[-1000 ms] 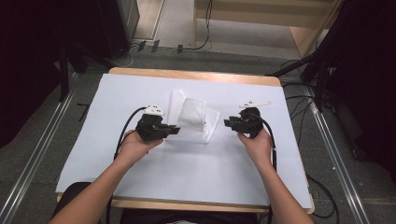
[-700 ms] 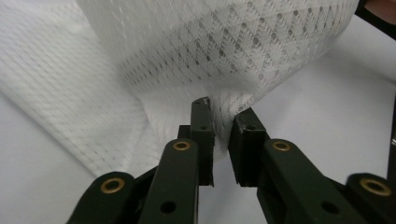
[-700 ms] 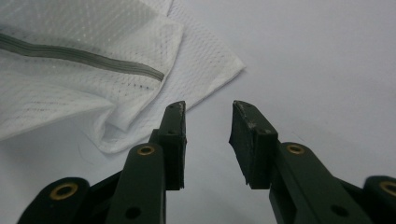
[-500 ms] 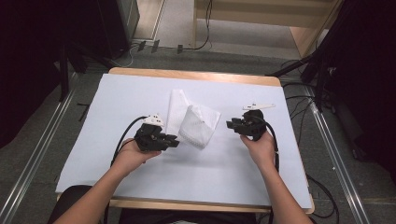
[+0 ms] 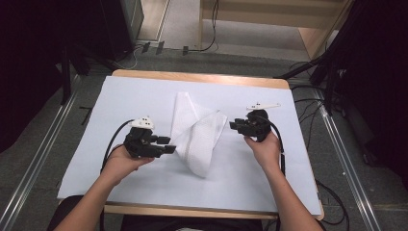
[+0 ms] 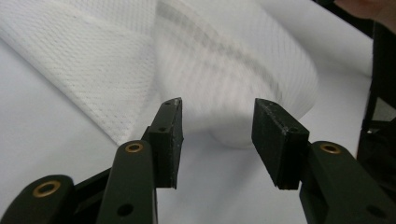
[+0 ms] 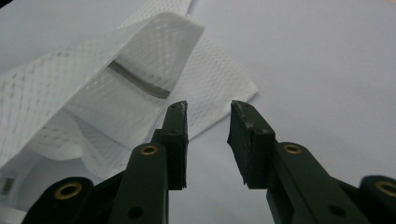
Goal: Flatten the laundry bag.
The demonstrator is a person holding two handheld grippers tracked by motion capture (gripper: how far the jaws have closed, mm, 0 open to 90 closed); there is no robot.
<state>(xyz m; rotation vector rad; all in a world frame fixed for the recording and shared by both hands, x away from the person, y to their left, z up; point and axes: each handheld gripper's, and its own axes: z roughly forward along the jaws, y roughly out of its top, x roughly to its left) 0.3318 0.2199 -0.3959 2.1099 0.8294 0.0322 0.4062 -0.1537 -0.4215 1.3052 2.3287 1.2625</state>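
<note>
White mesh cloth [image 5: 199, 132] lies folded on the table sheet [image 5: 120, 96] between both open, empty claws, left [image 5: 166, 144] just opened, right [image 5: 234, 125].

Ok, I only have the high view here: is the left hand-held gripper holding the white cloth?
Observer: No. In the left gripper view the left hand-held gripper has just been opening its jaws, with nothing between them; the cloth lies just beyond the tips.
Operator: And the right one?
Observer: The right hand-held gripper is open and empty, the cloth's raised fold beside it.
Operator: Any cloth detail?
Observer: Fine mesh weave, with a grey stripe inside the fold.
</note>
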